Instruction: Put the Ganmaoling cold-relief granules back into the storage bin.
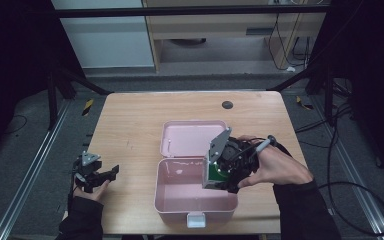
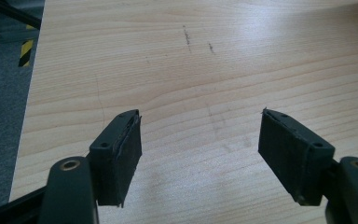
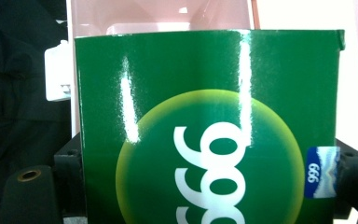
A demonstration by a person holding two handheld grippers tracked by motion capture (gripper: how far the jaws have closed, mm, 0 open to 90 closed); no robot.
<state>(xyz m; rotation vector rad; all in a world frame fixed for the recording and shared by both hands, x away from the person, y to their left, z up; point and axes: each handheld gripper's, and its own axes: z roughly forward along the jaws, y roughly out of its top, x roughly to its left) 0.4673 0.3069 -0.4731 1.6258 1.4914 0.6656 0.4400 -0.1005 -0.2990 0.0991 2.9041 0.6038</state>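
Note:
A pink box [image 1: 180, 202] stands open at the table's near middle, its lid [image 1: 192, 137] laid back behind it. Over the box's right rim my right gripper [image 1: 220, 181] is shut on a green carton [image 1: 213, 175] and tips it down into the box. In the right gripper view the green carton [image 3: 209, 130], printed with white numerals in a yellow disc, sits between the jaws, with the pink box [image 3: 163, 18] beyond it. My left gripper [image 1: 105, 175] rests open at the table's left edge. Its jaws [image 2: 200, 154] stand wide apart over bare wood.
The wooden table [image 1: 130, 130] has a small black disc [image 1: 227, 104] near its far edge. A white latch [image 1: 196, 219] sticks out from the box's near wall. Cables [image 1: 360, 190] trail to the right of the table. Metal rails run along both sides on the floor.

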